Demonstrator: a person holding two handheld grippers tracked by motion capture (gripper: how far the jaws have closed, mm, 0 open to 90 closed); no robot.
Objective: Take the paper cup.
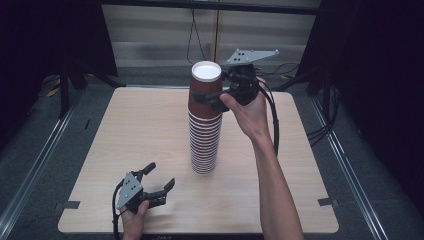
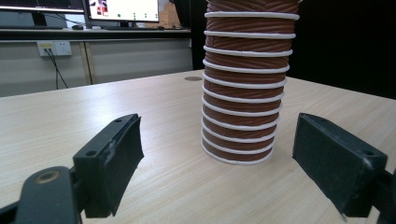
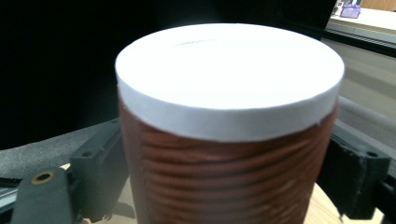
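A tall stack of brown ribbed paper cups with white rims stands upright in the middle of the wooden table. My right gripper grips the top cup from the right, one jaw on each side of its wall. In the right gripper view this top cup sits between the right gripper's black jaws, its white rim toward the camera. My left gripper rests near the table's front edge, open with nothing in it. In the left gripper view the cup stack stands some way beyond the left gripper's spread jaws.
Metal rails run along both sides of the table on the grey floor. Cables hang at the back and trail on the floor at the right. A wall with sockets and a monitor lies beyond the table in the left gripper view.
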